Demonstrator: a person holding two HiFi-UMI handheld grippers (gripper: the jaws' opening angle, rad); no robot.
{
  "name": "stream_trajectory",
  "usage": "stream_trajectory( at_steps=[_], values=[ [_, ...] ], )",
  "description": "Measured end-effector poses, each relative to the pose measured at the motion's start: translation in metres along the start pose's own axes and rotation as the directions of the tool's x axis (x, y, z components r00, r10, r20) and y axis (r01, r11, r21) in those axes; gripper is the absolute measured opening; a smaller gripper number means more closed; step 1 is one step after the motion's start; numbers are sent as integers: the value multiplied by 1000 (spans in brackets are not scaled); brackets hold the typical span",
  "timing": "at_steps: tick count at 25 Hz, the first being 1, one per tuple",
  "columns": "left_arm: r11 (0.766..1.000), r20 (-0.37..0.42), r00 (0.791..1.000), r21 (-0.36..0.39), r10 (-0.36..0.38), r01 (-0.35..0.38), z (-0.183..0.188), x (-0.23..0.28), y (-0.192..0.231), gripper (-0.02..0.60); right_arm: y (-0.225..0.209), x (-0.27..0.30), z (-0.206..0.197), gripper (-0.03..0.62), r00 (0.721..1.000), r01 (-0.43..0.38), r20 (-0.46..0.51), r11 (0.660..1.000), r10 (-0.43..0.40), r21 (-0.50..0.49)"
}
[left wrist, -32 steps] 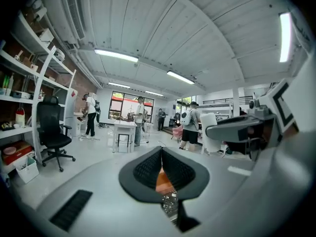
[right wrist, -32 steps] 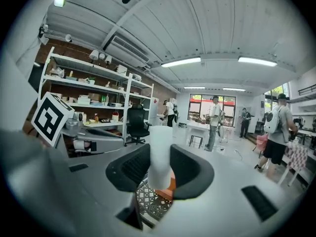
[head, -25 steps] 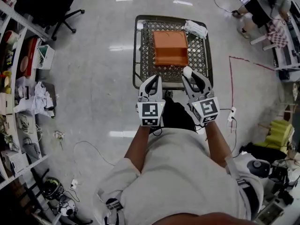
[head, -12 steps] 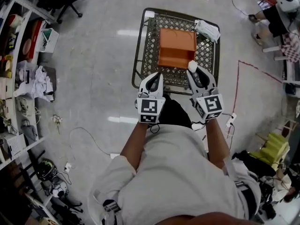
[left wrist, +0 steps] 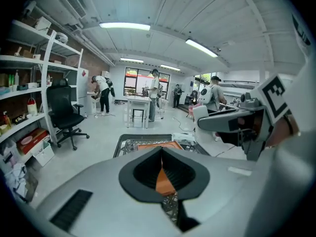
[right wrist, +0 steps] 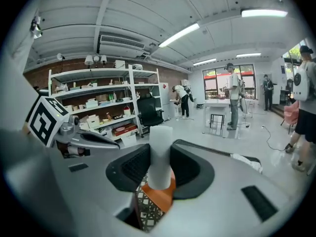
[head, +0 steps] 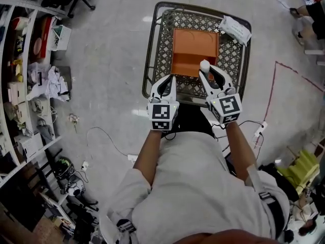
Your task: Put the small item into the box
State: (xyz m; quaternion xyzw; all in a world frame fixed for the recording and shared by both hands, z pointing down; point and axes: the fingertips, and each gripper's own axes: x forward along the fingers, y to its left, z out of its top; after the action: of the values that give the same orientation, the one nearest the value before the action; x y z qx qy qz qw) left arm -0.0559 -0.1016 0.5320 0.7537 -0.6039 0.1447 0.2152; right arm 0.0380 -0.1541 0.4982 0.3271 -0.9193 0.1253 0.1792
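Jaws of the right gripper (head: pixel 207 71) pinch the small white item (right wrist: pixel 160 152) over the orange box's (head: pixel 195 44) near edge, seemingly ready to drop it in; the left gripper (head: pixel 166 83), pressed together and empty, hovers short of the box.

Both arms out front, side by side: L forearm (head: pixel 151 154), R forearm (head: pixel 239 147). L gripper (head: pixel 167 80) pts straight fwd, jaws closed tip-to-tip, nothing btwn them. R gripper (head: pixel 205 69) reaches a bit further fwd, tips angled slightly inward, jaws clamped on small white cylinder (right wrist: pixel 160 154), which sticks up past the pads. L marker cube (head: pixel 162 117) and R marker cube (head: pixel 227 109) face up.
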Motion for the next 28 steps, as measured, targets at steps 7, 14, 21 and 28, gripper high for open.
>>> stream_trajectory(
  at_steps=[7, 14, 21, 28],
  values=[
    [998, -89, 994, -25, 55, -58, -27, 17, 15, 11, -5, 29, -36, 120, 993, -74, -95, 997, 77, 33],
    [998, -124, 992, -60, 28, -36, -47, 41, 21, 11, -6, 57, -65, 120, 975, -115, -189, 993, 116, 19],
    [997, -191, 981, -83, -23, 7, -66, 61, 45, 11, 0, 93, -96, 120, 947, -117, -291, 989, 138, 85],
    [996, -260, 963, -72, -74, 57, -90, 74, 65, 11, 3, 124, -124, 120, 928, -63, -356, 987, 112, 146]
  ],
)
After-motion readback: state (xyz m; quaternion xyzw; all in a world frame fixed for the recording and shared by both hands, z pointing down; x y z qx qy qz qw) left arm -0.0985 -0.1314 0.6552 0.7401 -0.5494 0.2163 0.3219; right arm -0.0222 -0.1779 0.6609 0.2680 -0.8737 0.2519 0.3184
